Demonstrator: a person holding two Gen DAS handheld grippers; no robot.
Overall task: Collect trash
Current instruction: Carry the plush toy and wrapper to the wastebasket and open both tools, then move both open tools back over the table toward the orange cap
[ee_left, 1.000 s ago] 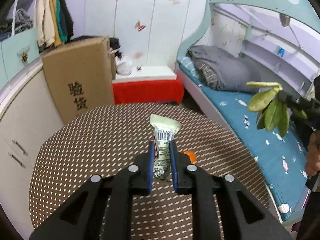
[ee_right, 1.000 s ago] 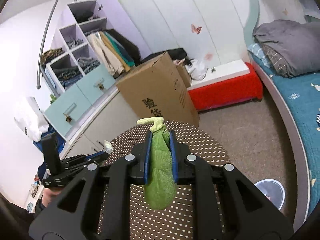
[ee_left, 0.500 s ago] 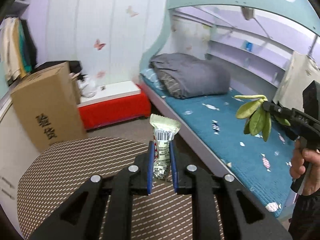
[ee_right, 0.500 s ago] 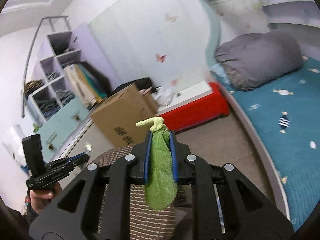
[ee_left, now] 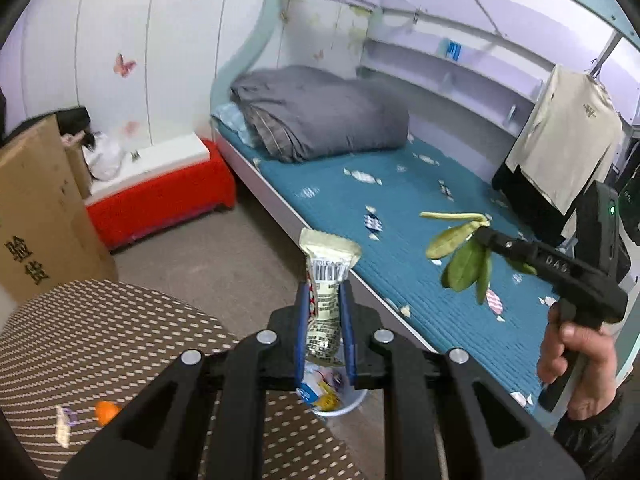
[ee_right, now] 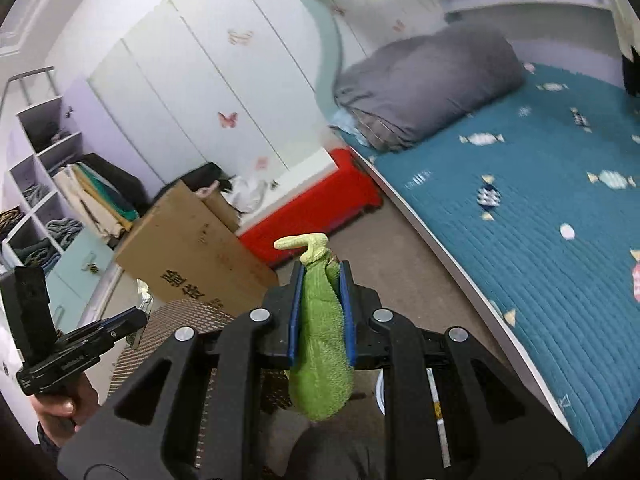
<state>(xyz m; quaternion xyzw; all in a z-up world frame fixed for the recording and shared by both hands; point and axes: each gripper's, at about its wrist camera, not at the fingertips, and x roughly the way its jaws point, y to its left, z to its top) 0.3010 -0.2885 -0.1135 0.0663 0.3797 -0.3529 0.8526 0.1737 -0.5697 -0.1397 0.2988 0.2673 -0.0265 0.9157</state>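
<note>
both grippers loaded, held over the floor by the bed.

my left gripper (ee_left: pixel 323 332) is clamped on a wrapper (ee_left: pixel 328 280), pale with a barcode, which stands upright between the blue pads and sticks out above them. directly below it on the floor i see a bin (ee_left: pixel 340 394) with scraps inside, just off the table's (ee_left: pixel 80 344) right edge. on the tabletop near its front-left edge lie an orange bit (ee_left: pixel 106 412) and a small pale scrap (ee_left: pixel 63 432). my right gripper (ee_right: pixel 320 316) is squeezed on a green cloth (ee_right: pixel 322 344), whose lower end hangs below the pads and whose knotted tip pokes out above; it hangs over the carpet between the table and the bed (ee_right: pixel 520 208).
</note>
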